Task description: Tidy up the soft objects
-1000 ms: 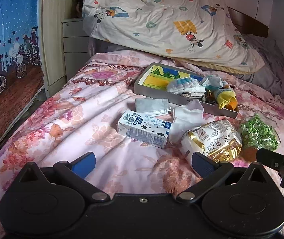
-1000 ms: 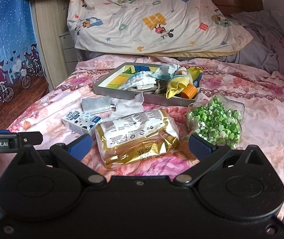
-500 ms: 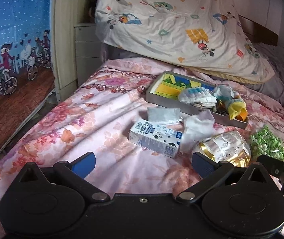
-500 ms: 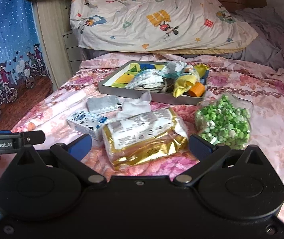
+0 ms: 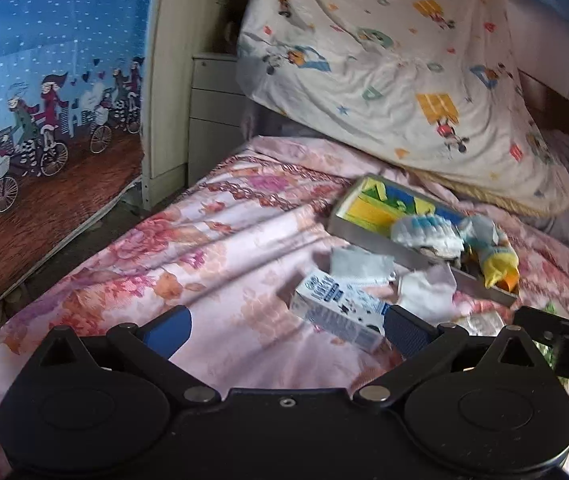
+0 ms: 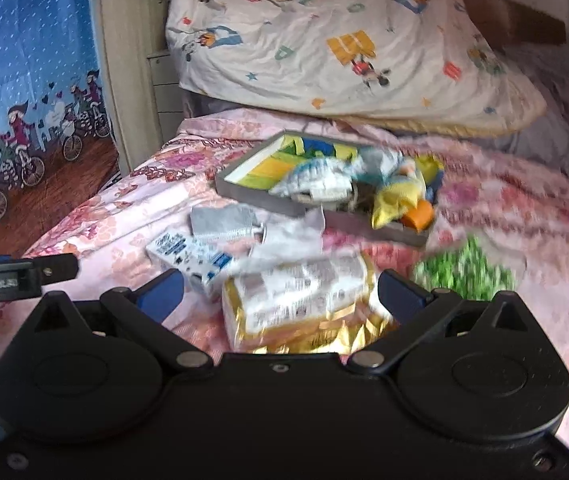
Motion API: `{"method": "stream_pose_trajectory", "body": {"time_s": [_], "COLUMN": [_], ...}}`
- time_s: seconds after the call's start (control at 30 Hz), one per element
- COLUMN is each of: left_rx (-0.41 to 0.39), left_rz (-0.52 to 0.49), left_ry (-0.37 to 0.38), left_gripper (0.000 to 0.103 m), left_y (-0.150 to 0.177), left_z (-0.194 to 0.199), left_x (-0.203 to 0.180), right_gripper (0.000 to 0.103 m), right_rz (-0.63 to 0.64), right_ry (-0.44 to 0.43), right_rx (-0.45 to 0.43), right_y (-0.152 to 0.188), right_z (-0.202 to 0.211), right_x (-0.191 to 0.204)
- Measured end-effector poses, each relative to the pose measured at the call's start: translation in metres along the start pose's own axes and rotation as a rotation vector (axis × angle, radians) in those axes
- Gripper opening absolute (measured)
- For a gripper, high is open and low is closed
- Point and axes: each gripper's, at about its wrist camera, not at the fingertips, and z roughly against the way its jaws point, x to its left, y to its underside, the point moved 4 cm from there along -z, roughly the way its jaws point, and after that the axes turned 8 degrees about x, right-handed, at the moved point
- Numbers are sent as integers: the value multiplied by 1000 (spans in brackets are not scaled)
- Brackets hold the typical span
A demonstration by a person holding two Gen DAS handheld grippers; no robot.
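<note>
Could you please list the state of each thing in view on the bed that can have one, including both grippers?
Left gripper: jaws open, holding nothing.
Right gripper: jaws open, empty, above the gold packet.
Gold packet: lying flat, sealed as far as visible.
Milk carton: lying on its side.
Grey tray: partly filled.
White tissue: crumpled, outside the tray.
Green stars bag: blurred, on the bed.

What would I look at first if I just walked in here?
Probably the big cartoon quilt heaped at the back of the bed. Then the grey tray in the middle, full of bright soft things, with a shiny gold bag and a green pile nearer the open right gripper.
</note>
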Motion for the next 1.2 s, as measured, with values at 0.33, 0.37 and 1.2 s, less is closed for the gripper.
{"method": "stream_pose_trajectory", "body": {"time_s": [0.33, 0.37, 1.2], "left_rx": [56, 62, 31], "left_rz": [46, 43, -214], "left_ry": [6, 6, 67], "left_gripper": [102, 102, 102], "left_y": [-4, -6, -62], "left_z": [-10, -11, -135], "left_x": [5, 5, -64], "right_gripper": [102, 102, 102], "right_rz": [190, 197, 75], "right_ry": [-18, -18, -20], "right_rx": [5, 8, 47], "right_y": [-26, -28, -17], "right_z": [-60, -67, -136], "right_x": [16, 17, -21]}}
